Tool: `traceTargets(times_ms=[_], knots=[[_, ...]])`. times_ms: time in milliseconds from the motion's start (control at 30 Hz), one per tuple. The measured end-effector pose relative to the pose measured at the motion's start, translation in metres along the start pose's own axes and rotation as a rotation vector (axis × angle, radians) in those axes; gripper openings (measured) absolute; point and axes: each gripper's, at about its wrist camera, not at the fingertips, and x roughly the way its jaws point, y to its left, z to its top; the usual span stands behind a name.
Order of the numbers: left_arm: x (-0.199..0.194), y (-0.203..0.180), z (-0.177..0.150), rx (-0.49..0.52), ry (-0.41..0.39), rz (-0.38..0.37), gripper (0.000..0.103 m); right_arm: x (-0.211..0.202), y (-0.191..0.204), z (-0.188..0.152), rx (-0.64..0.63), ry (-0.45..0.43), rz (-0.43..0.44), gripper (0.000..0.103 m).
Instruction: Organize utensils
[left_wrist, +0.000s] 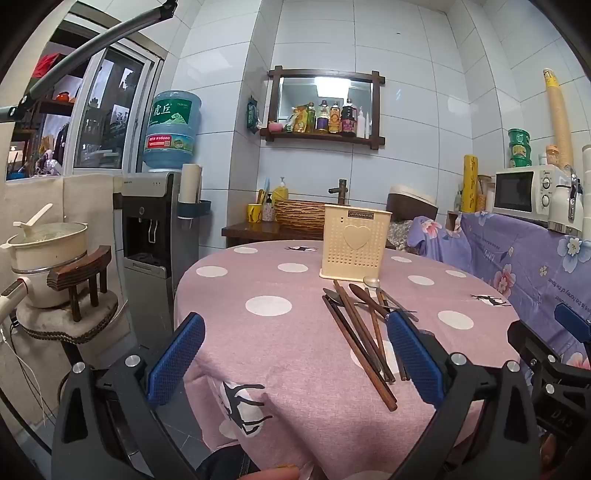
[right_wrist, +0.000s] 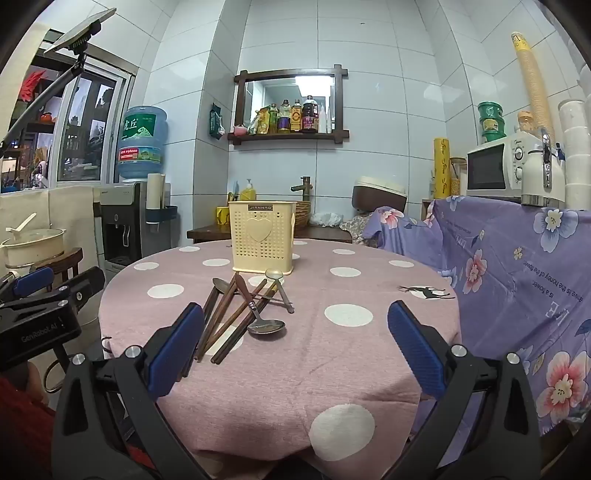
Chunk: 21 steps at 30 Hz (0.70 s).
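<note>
A cream perforated utensil holder (left_wrist: 354, 240) (right_wrist: 263, 236) stands upright on the far side of a round table with a pink polka-dot cloth (left_wrist: 280, 332) (right_wrist: 332, 354). In front of it lies a loose pile of brown chopsticks (left_wrist: 364, 343) (right_wrist: 229, 321) and metal spoons (right_wrist: 266, 326) (left_wrist: 371, 282). My left gripper (left_wrist: 295, 347) is open and empty, low at the table's near left edge, its right finger beside the pile. My right gripper (right_wrist: 295, 343) is open and empty, above the near edge, the pile just past its left finger.
A water dispenser (left_wrist: 155, 229) stands left of the table. A stool with a pot (left_wrist: 48, 254) is at far left. A counter under a purple floral cloth (right_wrist: 517, 266) with a microwave (right_wrist: 495, 170) borders the right. A wooden sink stand (left_wrist: 280, 225) is behind the table.
</note>
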Motion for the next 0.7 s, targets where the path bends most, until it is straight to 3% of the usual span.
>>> traceTargets(times_ms=[700], knots=[[-0.0003, -0.0006, 0.0001, 0.011, -0.006, -0.001, 0.098, 0.0019, -0.0011, -0.0025, 0.004, 0.012, 0.003, 0.098]])
